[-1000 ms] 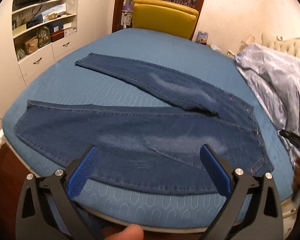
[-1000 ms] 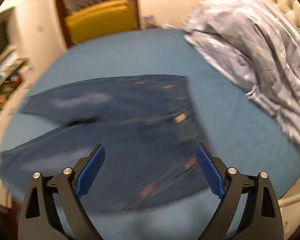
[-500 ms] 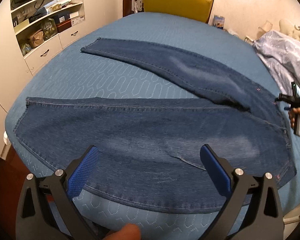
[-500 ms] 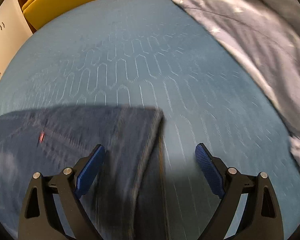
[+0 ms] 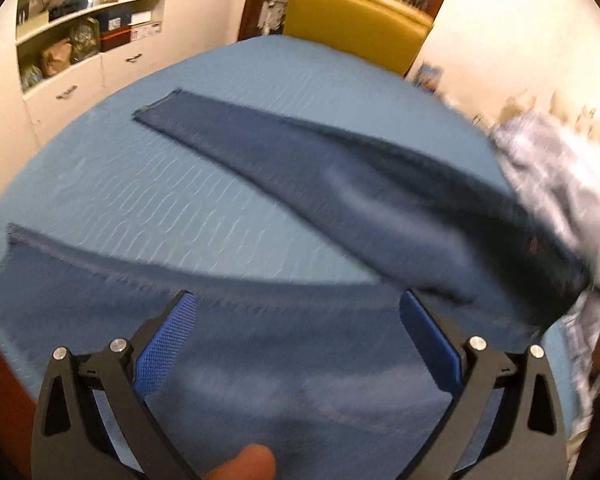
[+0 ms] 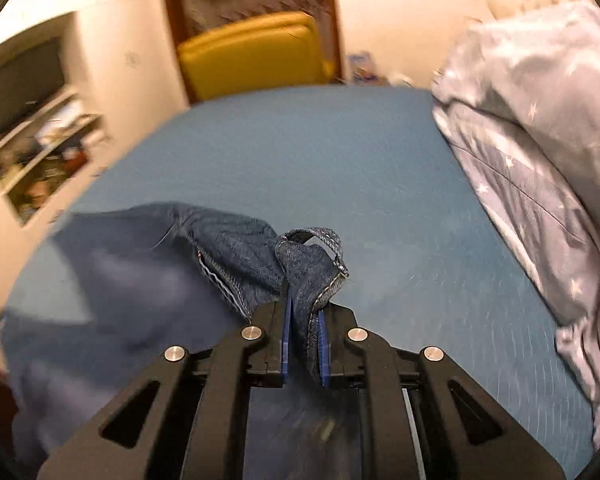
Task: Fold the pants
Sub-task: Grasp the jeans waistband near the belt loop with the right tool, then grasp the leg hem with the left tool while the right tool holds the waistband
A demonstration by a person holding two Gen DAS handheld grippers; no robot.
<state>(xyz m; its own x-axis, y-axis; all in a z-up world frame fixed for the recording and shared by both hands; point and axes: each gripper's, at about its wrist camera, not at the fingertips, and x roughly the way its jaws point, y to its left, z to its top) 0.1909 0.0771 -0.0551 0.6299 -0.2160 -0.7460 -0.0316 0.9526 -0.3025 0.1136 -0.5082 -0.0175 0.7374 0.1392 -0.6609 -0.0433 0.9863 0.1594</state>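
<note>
On the blue bed (image 5: 148, 184), the pants (image 5: 340, 208) are spread with both legs apart, one running toward the far-left corner, the other along the near edge. A bunch of denim at the waist end (image 6: 312, 264) is clamped between the closed blue pads of the right hand-held gripper (image 6: 304, 344), and the fabric there is lifted off the bed. The left hand-held gripper (image 5: 300, 344) is held wide open above the near leg, holding nothing.

The step in hand is judged to be bringing one leg over the other. It is best done by carrying the gripped waist corner across low and steady, so the seams are lined up, while the near leg is pinned or taken at its hem by the free gripper.

Much is blurred in both views. The waistband's lay is hard to make out, and the crumpled grey quilt (image 6: 540, 152) at the right edge partly hides it.
</note>
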